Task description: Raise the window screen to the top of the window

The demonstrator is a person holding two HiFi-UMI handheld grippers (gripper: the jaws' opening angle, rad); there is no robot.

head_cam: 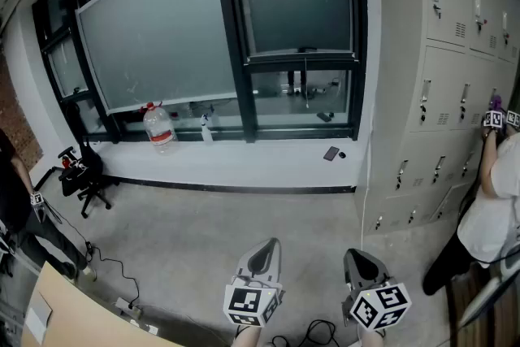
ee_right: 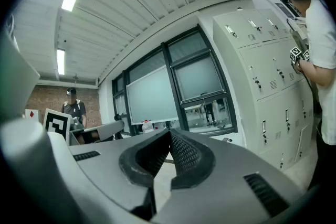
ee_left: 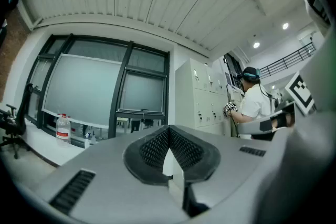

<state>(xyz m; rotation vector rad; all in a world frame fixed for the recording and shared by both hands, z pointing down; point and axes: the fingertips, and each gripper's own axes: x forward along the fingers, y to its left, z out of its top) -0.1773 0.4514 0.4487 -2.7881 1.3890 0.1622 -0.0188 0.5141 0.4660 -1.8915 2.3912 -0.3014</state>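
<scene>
Head view: the person at the right edge (head_cam: 494,207) is cut off by the frame, showing only a sleeve, part of the torso and one leg. A second person at the left edge (head_cam: 12,195) is likewise cropped. Two small dark items on the sill (head_cam: 331,153) are too small to identify, as are the objects behind the lower pane (head_cam: 302,85). The board at bottom left (head_cam: 73,314) runs out of frame. The window (head_cam: 236,36) loses its top to the upper edge.

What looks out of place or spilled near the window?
Nothing looks spilled or damaged. The window screen hangs level, partway down. Only loose items sit on the sill: a water bottle, a spray bottle and a dark flat object.
</scene>
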